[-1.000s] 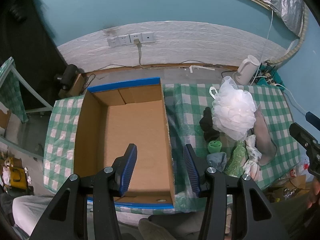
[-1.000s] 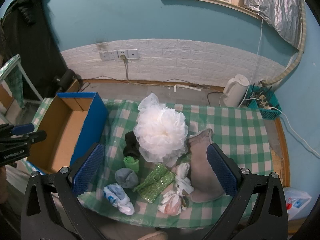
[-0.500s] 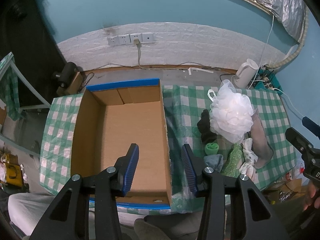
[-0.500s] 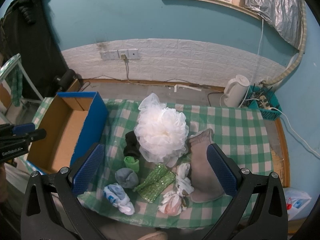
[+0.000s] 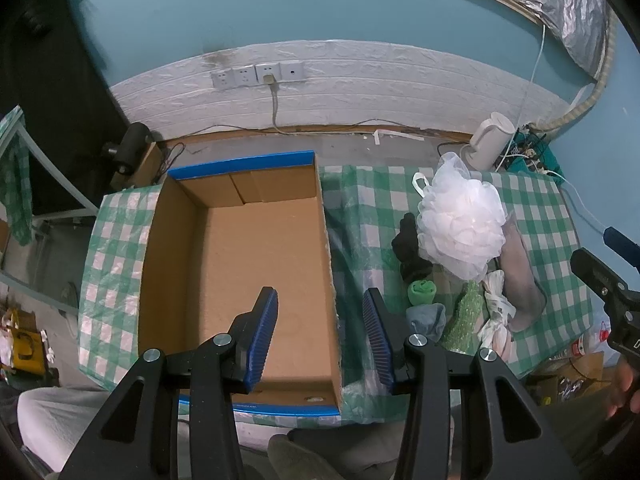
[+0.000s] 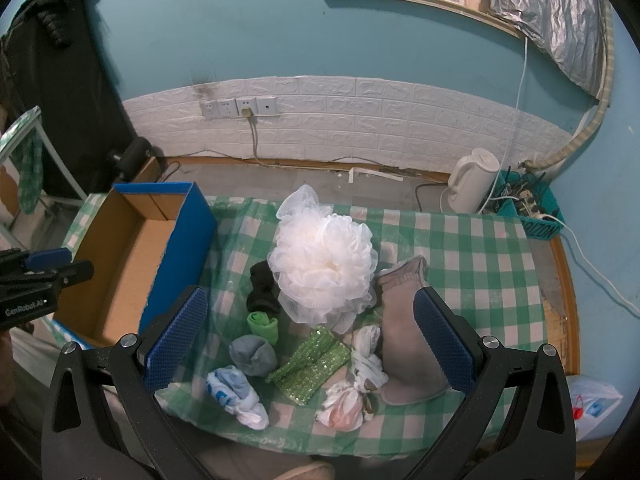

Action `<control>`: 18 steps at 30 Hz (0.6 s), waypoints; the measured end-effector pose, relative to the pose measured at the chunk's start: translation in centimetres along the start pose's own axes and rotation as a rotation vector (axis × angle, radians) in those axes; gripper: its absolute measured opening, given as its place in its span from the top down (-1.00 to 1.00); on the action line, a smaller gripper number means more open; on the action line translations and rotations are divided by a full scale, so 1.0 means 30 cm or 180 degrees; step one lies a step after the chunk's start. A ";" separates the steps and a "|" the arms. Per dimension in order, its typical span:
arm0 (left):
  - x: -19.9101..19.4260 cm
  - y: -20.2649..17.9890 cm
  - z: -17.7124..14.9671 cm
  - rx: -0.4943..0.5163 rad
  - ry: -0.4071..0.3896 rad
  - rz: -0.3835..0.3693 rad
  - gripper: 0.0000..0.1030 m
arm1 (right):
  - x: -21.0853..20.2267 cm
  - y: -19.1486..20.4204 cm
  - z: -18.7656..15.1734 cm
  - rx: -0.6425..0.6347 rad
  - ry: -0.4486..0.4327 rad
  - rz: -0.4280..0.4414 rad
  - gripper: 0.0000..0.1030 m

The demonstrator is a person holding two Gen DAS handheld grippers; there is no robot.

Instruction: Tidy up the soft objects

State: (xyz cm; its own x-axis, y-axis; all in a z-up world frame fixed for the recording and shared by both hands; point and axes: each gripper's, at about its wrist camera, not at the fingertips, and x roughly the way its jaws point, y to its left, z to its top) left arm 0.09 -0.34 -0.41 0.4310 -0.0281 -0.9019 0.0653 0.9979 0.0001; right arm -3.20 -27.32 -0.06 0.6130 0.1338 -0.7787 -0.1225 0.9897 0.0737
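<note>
An empty blue-rimmed cardboard box [image 5: 240,264] sits on the left of the green checked table; it also shows in the right wrist view [image 6: 132,256]. Soft items lie to its right: a white mesh bath pouf [image 6: 324,264], a black sock [image 6: 262,290], a green roll [image 6: 263,322], a grey sock ball [image 6: 253,354], a blue-white bundle [image 6: 236,396], a green sequin piece [image 6: 310,364], knotted white bags [image 6: 356,384] and a grey sock [image 6: 404,340]. My left gripper [image 5: 322,336] is open above the box's right wall. My right gripper [image 6: 310,338] is wide open above the pile.
A white kettle [image 6: 474,180] and a teal basket of cables [image 6: 524,204] stand on the floor behind the table. A wall socket strip [image 6: 238,108] with a cord is on the white brick wall. A plastic bag [image 6: 592,404] lies at the right.
The left gripper has drawn slightly back and up, so the box and pile look a little smaller. The right gripper has hardly moved. Nothing was picked up.
</note>
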 end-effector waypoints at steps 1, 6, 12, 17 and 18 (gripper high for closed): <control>0.000 -0.001 -0.001 -0.0001 -0.0002 0.0004 0.12 | -0.001 -0.001 0.000 0.0000 0.0002 0.0000 -0.99; 0.000 -0.001 0.000 -0.0001 -0.0005 0.0007 0.12 | 0.000 0.000 -0.001 -0.0003 0.0000 -0.0002 -0.99; 0.000 -0.003 0.000 -0.0002 0.0000 0.0003 0.12 | -0.002 -0.001 -0.002 -0.0002 0.0001 -0.0002 -0.99; 0.001 -0.009 -0.004 0.0010 0.0007 -0.0010 0.12 | -0.003 -0.004 -0.004 -0.0001 0.0006 -0.0002 -0.99; 0.001 -0.008 -0.004 0.0009 0.0006 -0.0007 0.12 | -0.002 -0.003 -0.005 -0.0001 0.0002 -0.0001 -0.99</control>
State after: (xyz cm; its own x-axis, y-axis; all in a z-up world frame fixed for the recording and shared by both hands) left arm -0.02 -0.56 -0.48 0.4291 -0.0301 -0.9027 0.0687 0.9976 -0.0006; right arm -3.34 -27.43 -0.12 0.6124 0.1336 -0.7792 -0.1227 0.9897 0.0732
